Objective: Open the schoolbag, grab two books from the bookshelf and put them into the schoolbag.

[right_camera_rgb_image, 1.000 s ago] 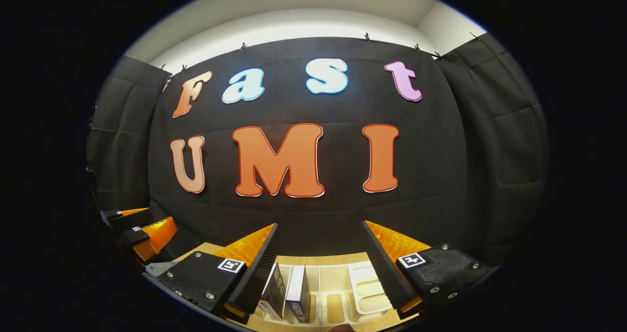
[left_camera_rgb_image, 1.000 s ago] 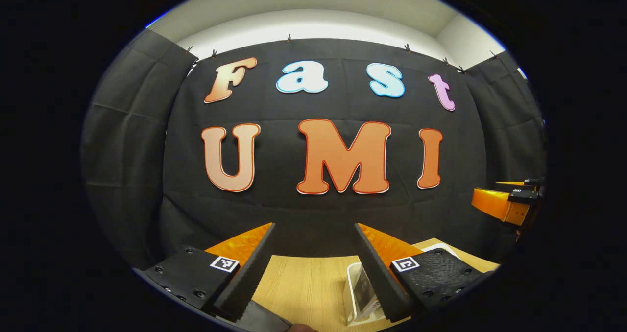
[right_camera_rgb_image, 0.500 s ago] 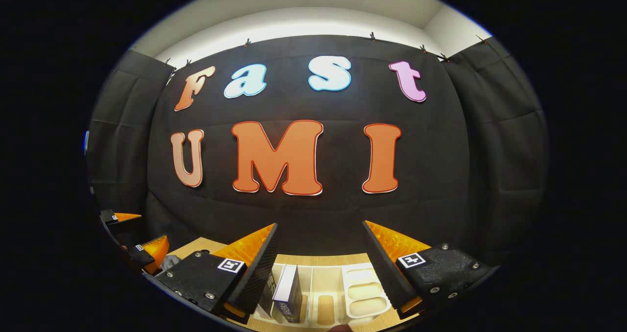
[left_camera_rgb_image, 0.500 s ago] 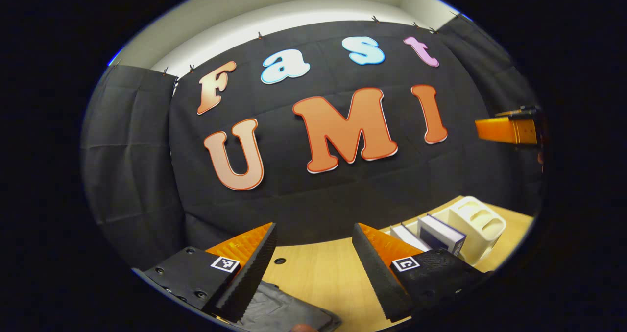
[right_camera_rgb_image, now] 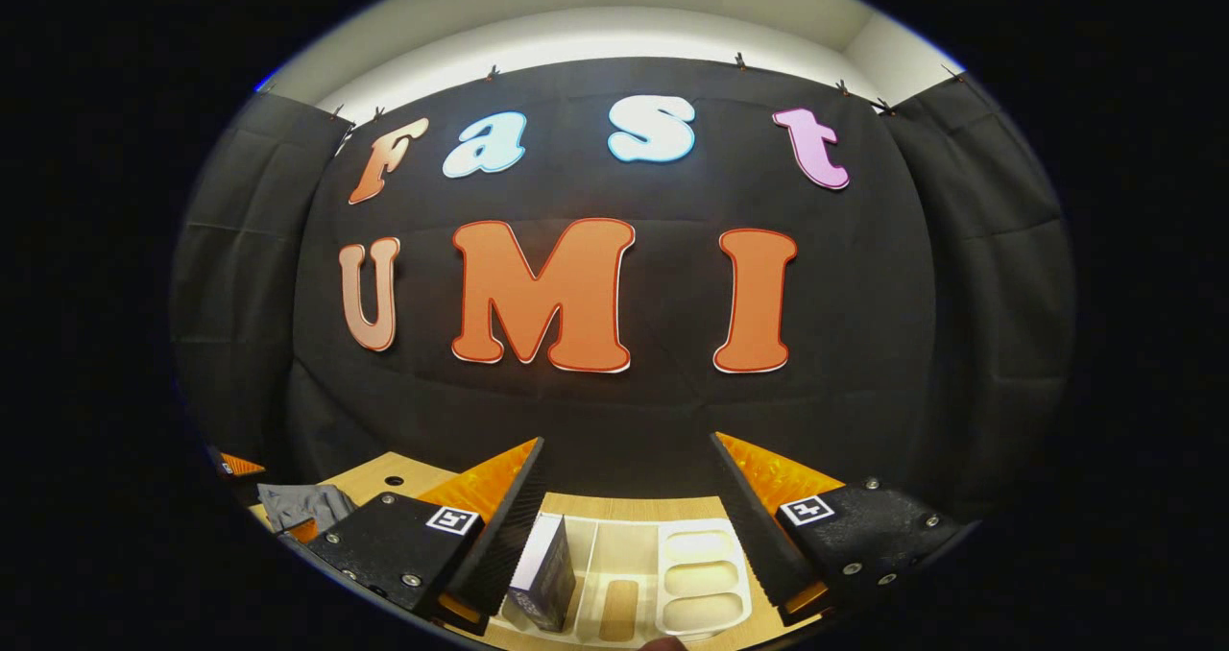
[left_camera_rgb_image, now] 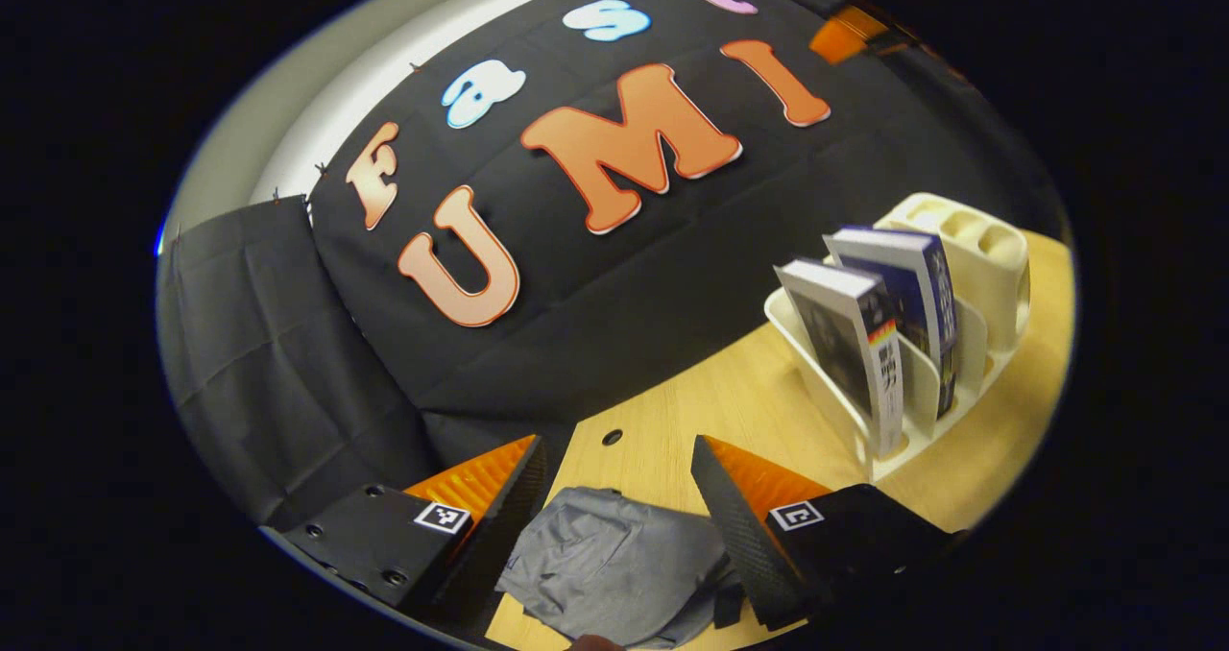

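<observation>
In the left gripper view, the grey schoolbag (left_camera_rgb_image: 614, 565) lies crumpled on the wooden table, right under my open left gripper (left_camera_rgb_image: 616, 445), whose fingers hang above it on either side. To its right stands the white bookshelf rack (left_camera_rgb_image: 912, 392) with two upright books, one with a dark cover (left_camera_rgb_image: 850, 344) and a blue one (left_camera_rgb_image: 907, 286). In the right gripper view, my right gripper (right_camera_rgb_image: 626, 440) is open above that rack (right_camera_rgb_image: 662, 584), with one book (right_camera_rgb_image: 547, 574) by its left finger. The schoolbag (right_camera_rgb_image: 302, 505) shows at the lower left there.
The wooden table (left_camera_rgb_image: 730, 401) has a small round hole (left_camera_rgb_image: 612, 437) near the bag. The rack's right end holds moulded cup slots (left_camera_rgb_image: 970, 238). Black cloth walls close the booth behind and at the sides. A part of the right gripper (left_camera_rgb_image: 845, 32) shows high in the left gripper view.
My left gripper has tipped down and rolled, bringing the grey bag between its fingers and the rack into full sight. The right gripper has shifted slightly right over the rack.
</observation>
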The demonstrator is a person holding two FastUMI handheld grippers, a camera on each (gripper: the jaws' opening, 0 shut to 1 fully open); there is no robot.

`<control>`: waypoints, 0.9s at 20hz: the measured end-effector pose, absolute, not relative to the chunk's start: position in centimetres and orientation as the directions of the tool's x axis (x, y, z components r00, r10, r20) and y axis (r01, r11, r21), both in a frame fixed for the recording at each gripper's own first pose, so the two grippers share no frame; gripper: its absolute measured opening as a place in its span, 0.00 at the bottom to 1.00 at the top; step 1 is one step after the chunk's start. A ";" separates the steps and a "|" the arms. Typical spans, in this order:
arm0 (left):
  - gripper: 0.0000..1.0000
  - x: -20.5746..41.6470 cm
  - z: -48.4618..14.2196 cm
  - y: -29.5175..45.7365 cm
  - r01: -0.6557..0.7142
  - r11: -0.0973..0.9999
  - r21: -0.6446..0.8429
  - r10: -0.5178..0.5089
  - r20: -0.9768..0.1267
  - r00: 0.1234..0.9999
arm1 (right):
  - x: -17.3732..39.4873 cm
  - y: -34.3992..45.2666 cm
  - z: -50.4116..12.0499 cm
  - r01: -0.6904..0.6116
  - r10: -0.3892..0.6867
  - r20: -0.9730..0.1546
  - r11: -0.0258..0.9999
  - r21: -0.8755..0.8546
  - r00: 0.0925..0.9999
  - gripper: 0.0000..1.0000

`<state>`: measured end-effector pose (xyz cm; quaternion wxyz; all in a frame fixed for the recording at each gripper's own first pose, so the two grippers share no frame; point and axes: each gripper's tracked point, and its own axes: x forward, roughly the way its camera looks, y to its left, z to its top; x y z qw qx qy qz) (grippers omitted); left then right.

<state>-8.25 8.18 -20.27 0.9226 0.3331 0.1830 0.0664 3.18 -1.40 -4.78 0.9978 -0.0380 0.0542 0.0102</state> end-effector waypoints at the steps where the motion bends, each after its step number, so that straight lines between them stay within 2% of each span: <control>1: 0.97 -8.8 -21.6 8.5 0.007 0.752 0.659 0.261 -0.308 0.915 | 3.2 -1.6 -4.9 -0.028 0.019 -0.110 0.997 -0.077 0.994 0.98; 7: 0.97 -11.6 -27.9 11.4 0.038 0.663 0.747 0.373 -0.374 0.849 | 3.5 -2.7 -6.0 -0.063 0.053 -0.130 0.996 -0.068 0.990 0.98; 13: 0.96 -13.7 -33.0 12.9 0.122 0.582 0.804 0.430 -0.432 0.793 | 3.1 -4.6 -6.4 -0.066 0.054 -0.139 0.994 -0.087 0.989 0.98; 18: 0.95 -15.1 -34.5 15.0 0.136 0.517 0.845 0.505 -0.429 0.749 | 2.8 -6.9 -6.1 -0.032 0.021 -0.127 0.996 -0.084 0.992 0.98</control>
